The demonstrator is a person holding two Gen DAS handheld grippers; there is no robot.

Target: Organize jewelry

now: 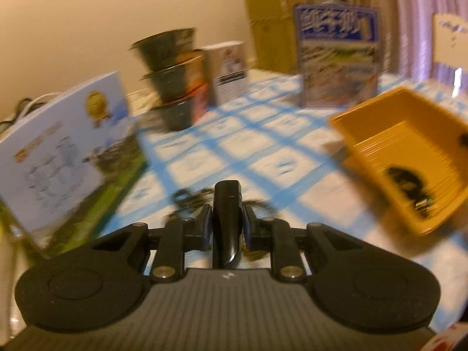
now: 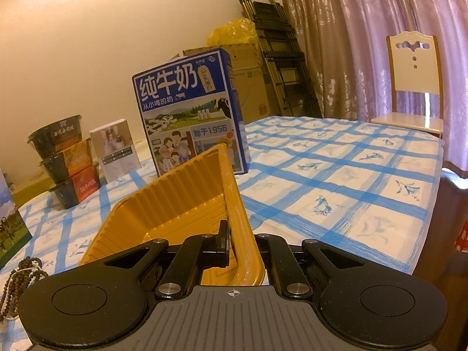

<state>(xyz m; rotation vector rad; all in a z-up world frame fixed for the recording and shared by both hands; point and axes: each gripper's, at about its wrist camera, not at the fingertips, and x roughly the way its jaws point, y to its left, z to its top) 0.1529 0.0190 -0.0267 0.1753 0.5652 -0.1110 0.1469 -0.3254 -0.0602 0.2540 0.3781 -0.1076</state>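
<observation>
Table [image 2: 336, 181] under a blue-and-white checked cloth fills both views. Blue milk carton box [image 2: 190, 114] stands upright on it, at 12 o'clock in the right wrist view; three stacked dark food bowls [image 2: 65, 158] sit at 9 o'clock, small white box [image 2: 115, 150] between stack and carton. Yellow tray [image 2: 175, 204] is tilted, one corner raised, its rim clamped by the right gripper [image 2: 234, 245], fingers nearly together on the wall. Left wrist view is motion-blurred: tray at 3 o'clock, dark items inside, too smeared to identify. Left gripper [image 1: 226, 228] holds a glossy black curved piece [image 1: 226, 219], fingers narrow, pads pressed on both sides. Brown bead string [image 2: 20, 278] lies on the cloth at 8 o'clock in the right view.
</observation>
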